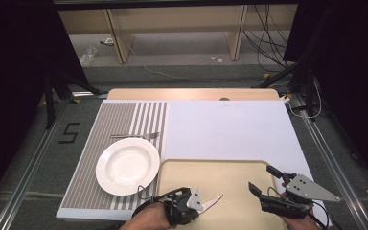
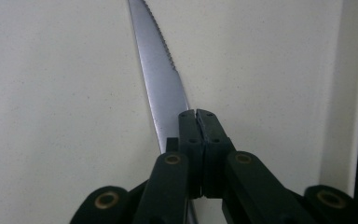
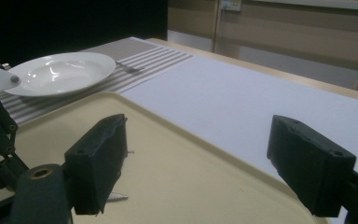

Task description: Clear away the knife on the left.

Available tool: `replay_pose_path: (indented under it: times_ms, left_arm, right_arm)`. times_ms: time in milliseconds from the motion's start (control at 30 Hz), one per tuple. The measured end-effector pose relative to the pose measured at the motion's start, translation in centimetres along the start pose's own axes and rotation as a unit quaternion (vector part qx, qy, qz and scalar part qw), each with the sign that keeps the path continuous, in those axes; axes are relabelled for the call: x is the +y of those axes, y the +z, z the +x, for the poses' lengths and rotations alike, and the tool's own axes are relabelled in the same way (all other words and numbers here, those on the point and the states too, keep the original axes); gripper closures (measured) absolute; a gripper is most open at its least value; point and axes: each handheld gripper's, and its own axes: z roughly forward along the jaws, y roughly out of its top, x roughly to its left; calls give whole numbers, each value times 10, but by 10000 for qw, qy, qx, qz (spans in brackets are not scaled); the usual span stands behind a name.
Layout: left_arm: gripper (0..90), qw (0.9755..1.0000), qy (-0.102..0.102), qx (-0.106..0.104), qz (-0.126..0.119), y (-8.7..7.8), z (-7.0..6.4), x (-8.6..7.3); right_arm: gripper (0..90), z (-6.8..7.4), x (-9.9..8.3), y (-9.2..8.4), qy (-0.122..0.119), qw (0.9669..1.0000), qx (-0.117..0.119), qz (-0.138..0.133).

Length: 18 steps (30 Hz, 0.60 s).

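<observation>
Two black fingers of the left gripper are pressed together on a serrated knife; its blade juts forward past their tips, slanting left, and passes behind the left finger. In the high view the knife hangs over the near part of the cream tray. Over the tray's right edge, the right gripper holds its fingers wide apart, nothing between them.

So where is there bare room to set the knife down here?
Most of the tray beyond both grippers is bare; so is the white mat behind it. The striped mat is crowded: plate and fork.
</observation>
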Motion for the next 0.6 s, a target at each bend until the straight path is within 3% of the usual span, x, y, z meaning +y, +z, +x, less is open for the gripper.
replay_pose_path:
  times_ms: [300, 600]
  left_arm:
    - [894, 10000, 8, 6, 11, 2, 0, -1]
    - [894, 9997, -118, 193, 27, 0, 6, -3]
  right_arm:
    - [209, 0, 0, 0, -20, 10000, 12, 13]
    - [209, 1, 0, 1, -25, 10000, 24, -5]
